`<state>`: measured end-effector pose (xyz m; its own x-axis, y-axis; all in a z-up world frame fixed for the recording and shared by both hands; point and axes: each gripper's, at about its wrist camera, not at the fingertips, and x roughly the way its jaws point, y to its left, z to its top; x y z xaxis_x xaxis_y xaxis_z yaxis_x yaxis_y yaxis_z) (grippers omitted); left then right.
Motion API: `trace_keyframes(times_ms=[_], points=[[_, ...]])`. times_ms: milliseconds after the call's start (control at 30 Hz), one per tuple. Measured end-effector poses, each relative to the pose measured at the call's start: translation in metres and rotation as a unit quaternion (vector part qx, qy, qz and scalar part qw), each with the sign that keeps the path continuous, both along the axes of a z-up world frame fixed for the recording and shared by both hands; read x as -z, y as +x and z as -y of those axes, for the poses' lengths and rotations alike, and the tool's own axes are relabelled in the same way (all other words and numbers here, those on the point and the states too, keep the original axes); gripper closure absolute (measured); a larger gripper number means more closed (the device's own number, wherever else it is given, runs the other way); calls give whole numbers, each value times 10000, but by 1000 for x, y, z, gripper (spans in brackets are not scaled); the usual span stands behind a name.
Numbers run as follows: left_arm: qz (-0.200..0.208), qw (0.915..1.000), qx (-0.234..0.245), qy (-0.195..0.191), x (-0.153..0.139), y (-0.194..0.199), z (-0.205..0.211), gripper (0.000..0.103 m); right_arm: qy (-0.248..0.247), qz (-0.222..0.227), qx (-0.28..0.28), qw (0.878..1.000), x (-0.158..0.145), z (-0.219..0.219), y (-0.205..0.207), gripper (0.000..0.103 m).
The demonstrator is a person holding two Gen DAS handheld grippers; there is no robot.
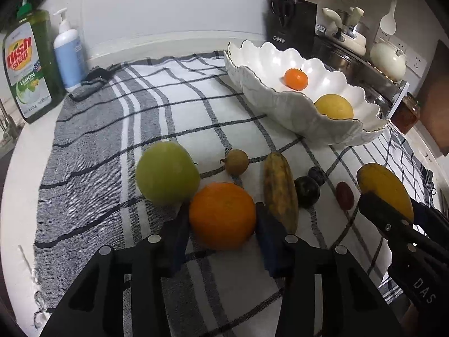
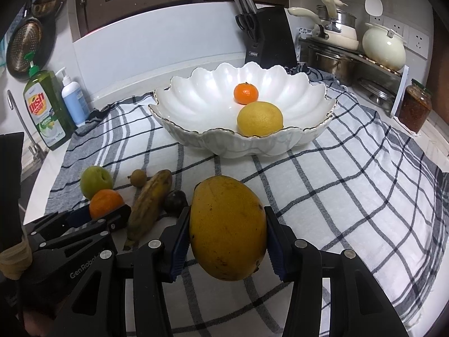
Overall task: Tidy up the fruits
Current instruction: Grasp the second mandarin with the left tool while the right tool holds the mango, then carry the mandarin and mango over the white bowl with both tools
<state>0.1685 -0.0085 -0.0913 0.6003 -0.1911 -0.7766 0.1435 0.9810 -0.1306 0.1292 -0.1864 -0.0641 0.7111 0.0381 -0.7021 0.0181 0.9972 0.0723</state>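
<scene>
My left gripper [image 1: 222,213] is shut on a large orange [image 1: 221,219] that rests on the checked cloth [image 1: 174,106], its blue pads against both sides. My right gripper [image 2: 227,216] is shut on a yellow mango [image 2: 228,230], held just above the cloth. Beside the orange lie a green apple [image 1: 167,172], a small brown fruit [image 1: 237,161], a spotted banana [image 1: 280,191], a dark plum [image 1: 307,191] and a small red fruit [image 1: 345,195]. The white scalloped bowl [image 2: 196,95] behind holds a tangerine [image 2: 246,93] and a lemon [image 2: 260,118].
Dish soap [image 2: 45,109] and a pump bottle [image 2: 73,99] stand at the back left beside a tap. A black knife block [image 2: 266,39], pots on a rack [image 2: 336,53] and a jar [image 2: 414,108] line the back right. Bare checked cloth stretches right of the mango.
</scene>
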Motion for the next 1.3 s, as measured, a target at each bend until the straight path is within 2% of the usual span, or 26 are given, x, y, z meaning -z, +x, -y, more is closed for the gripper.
trace_keyframes(times_ms=[367,767,1300], points=[[236,9997,8,64,-24,-14,0,60,72,167,40,9998,-15,4,-12,53],[436,9988,201,86,-48,-11,22,60,131,337,183,9992,-32,24,-13,53],[784,9953,563,58,-84,24,59,60,18,679,484,9965,-64,63,16,53]])
